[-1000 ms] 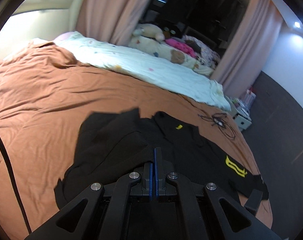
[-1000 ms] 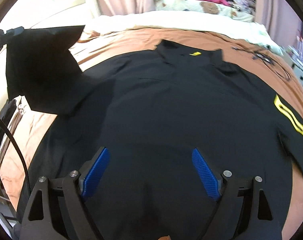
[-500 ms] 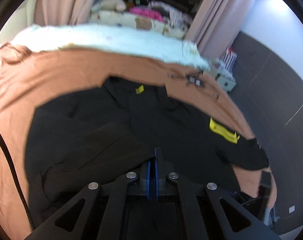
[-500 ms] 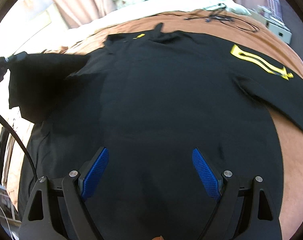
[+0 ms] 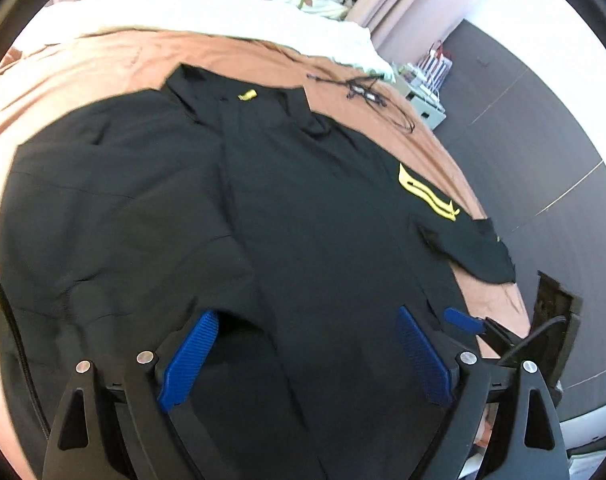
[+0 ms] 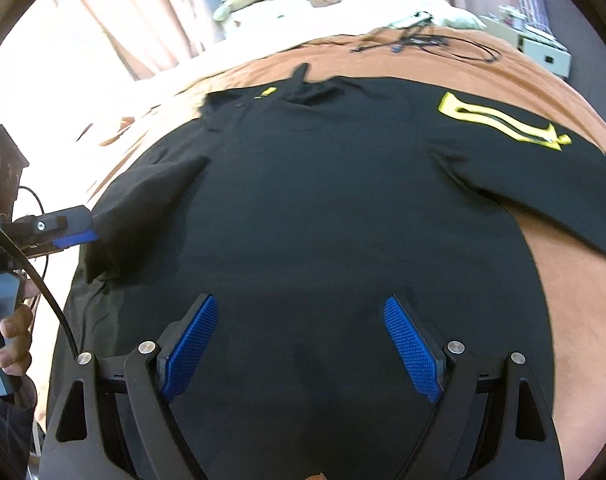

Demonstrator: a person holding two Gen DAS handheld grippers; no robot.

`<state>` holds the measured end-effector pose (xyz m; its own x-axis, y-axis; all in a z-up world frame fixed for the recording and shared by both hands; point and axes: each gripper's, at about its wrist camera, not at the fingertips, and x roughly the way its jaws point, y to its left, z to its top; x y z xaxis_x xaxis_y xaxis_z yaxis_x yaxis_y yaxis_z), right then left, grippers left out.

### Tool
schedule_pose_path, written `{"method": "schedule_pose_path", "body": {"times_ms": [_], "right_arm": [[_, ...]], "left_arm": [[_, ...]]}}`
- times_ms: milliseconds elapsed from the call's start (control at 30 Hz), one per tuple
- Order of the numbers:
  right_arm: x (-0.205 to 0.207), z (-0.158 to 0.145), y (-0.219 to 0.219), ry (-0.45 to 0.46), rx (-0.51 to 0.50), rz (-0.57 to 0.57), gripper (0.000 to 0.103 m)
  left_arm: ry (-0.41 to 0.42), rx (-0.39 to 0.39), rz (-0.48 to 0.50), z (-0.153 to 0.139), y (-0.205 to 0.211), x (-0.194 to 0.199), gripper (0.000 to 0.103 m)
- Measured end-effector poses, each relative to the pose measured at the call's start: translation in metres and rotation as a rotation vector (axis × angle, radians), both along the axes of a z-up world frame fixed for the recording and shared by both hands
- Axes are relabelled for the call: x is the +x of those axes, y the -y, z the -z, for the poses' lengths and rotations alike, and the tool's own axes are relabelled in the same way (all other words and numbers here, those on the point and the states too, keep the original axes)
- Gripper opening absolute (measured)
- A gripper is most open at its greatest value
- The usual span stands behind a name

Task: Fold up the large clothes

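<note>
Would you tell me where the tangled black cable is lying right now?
The black cable lies on the brown bedsheet beyond the black shirt, toward the right, just before the white duvet.

- I log the shirt (image 6: 343, 208): matt black cloth, glossy yellow print.
- Bed sheet (image 5: 103, 64): soft rust-brown cloth.
- My fingers (image 6: 413, 346): ribbed blue rubbery pads.

No legible text, brand name or number appears in either wrist view. The only markings are on the black shirt (image 5: 303, 216): a small yellow tag (image 5: 247, 95) at the collar (too small to show any lettering) and a yellow striped emblem (image 6: 499, 122) on one sleeve, a graphic device of curved bands rather than characters. Items on the shelf unit (image 5: 425, 92) beside the bed are too blurred to read.
</note>
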<state>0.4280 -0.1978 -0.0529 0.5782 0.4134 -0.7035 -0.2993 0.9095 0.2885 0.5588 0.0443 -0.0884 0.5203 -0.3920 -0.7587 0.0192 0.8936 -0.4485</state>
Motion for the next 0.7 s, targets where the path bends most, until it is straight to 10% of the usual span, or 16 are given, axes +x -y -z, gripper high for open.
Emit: {"method": "schedule_pose_path", "body": {"times_ms": [700], "right_arm": [[-0.012, -0.025, -0.194, 0.055, -0.137, -0.307, 0.085]], "left_arm": [[-0.016, 0.245, -0.284, -0.037, -0.168, -0.126, 0.096]]}}
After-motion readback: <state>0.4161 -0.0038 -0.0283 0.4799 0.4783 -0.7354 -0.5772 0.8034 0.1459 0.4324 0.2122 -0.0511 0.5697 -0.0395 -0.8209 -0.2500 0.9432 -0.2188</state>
